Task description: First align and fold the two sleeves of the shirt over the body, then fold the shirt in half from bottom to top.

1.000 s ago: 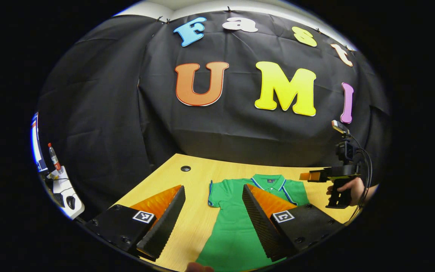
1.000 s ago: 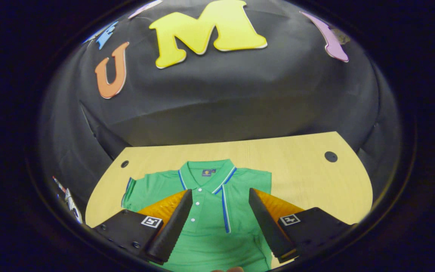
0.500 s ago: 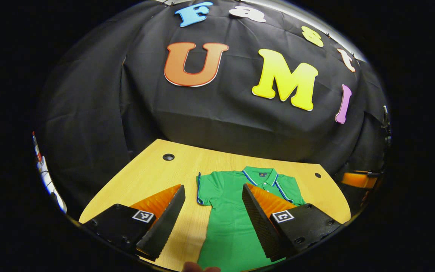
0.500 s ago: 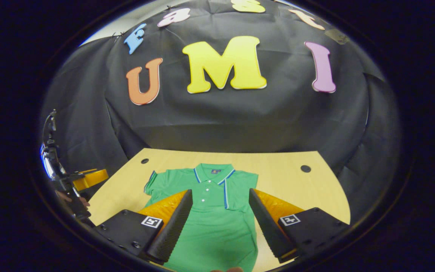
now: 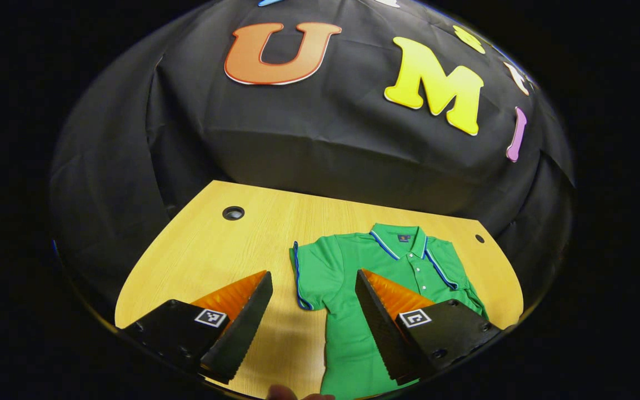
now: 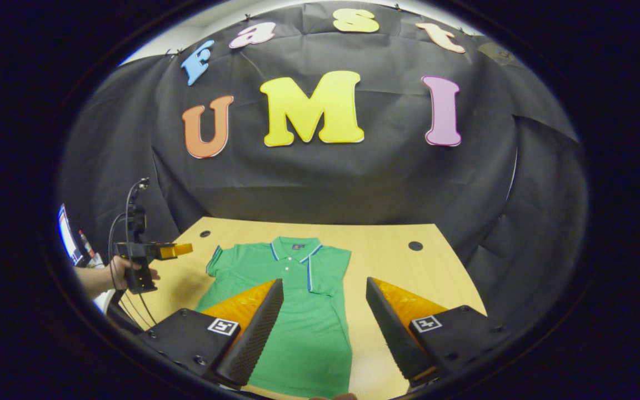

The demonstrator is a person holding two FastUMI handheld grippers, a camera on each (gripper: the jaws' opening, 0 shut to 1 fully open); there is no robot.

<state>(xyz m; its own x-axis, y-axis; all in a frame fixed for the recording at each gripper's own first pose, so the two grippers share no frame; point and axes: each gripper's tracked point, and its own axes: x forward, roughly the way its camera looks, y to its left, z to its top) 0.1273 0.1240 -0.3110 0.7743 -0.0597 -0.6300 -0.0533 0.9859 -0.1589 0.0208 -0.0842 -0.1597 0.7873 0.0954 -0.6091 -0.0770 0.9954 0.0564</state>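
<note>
Shirt (image 5: 353,333) flat (table (image 5: 214,250) margins bare).

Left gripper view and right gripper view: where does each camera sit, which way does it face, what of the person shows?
Left gripper view: rides the left gripper, faces the table and the green shirt's unfolded sleeve; own open fingers at the bottom.
Right gripper view: rides the right gripper, faces the shirt's right side; own open fingers, plus the person's hand holding the left gripper at far left.
Shared: shirt, table, booth wall.

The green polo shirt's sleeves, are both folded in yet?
One only. The green polo shirt has one sleeve spread on the wooden table; the other edge runs straight.
</note>
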